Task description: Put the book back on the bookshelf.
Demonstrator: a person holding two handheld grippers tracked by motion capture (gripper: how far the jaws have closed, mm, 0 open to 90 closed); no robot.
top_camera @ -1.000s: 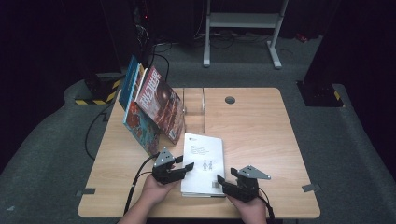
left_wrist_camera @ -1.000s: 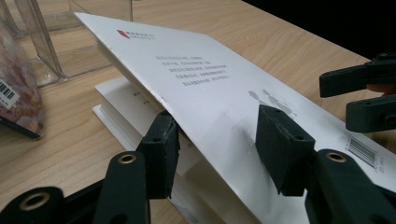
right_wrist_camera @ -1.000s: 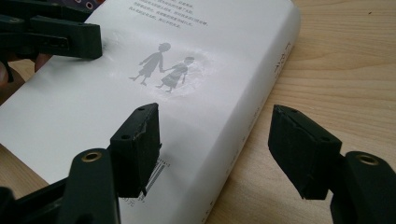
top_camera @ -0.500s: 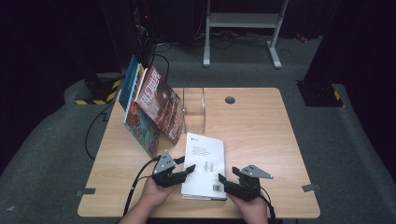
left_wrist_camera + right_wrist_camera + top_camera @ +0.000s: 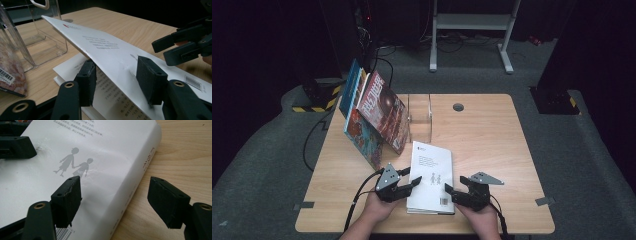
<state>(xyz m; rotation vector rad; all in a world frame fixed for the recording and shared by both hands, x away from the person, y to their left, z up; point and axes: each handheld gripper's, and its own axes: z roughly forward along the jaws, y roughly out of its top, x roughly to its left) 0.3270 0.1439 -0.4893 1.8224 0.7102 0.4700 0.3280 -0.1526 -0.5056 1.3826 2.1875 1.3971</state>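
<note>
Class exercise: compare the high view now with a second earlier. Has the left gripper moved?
Yes. The left gripper has slid toward the table's near edge, away from the leaning books, along the left side of the white book, whose cover it is lifting.

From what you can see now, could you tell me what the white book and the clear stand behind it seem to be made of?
The book: paper pages under a thin, smooth card cover, which flexes and shows creases where the left gripper lifts it. The stand: see-through, glossy and rigid, probably acrylic, though glass can't be excluded.
</note>
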